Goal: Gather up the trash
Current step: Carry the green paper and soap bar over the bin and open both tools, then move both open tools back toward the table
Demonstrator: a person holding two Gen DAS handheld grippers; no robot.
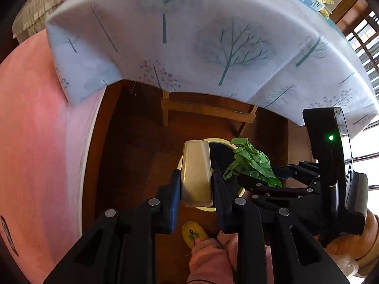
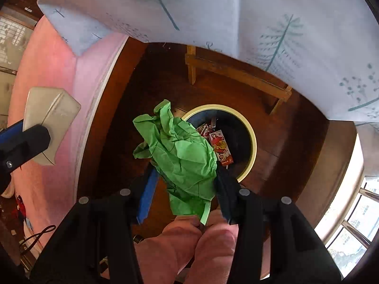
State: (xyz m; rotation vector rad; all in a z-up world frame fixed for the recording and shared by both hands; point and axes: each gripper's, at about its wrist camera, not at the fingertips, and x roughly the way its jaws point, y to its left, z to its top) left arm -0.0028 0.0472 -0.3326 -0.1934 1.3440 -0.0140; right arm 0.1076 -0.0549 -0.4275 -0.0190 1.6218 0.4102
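Both grippers point steeply down at the floor, side by side over the waste bin [image 2: 252,139].

Left gripper [image 1: 196,184]: jaws closed on a pale beige carton [image 1: 196,172], one pad pressed on each of its long sides. The carton stands out past the fingertips and, in the left wrist view, covers the left part of the bin's cream rim. In the right wrist view the same carton [image 2: 51,123] shows at the far left, clamped in the black and blue fingers [image 2: 26,137], in front of a pink quilt [image 2: 52,75].

Right gripper [image 2: 187,189]: jaws clamped on a crumpled green paper wad [image 2: 180,151], which bulges out between and above the fingers. The wad hangs over the left edge of the bin opening. In the left wrist view the wad [image 1: 251,163] sits just right of the carton, near it, held by the right gripper [image 1: 265,179] that comes in from the right.

Bin: round, cream rim, dark inside, on a brown wooden floor [image 1: 132,146]. A red printed wrapper [image 2: 220,146] lies inside.

A pale tablecloth [image 1: 213,35] with a tree print hangs over the far side. The person's pink trouser legs [image 2: 189,248] fill the near edge, and a yellow slipper [image 1: 193,233] shows below the left gripper.
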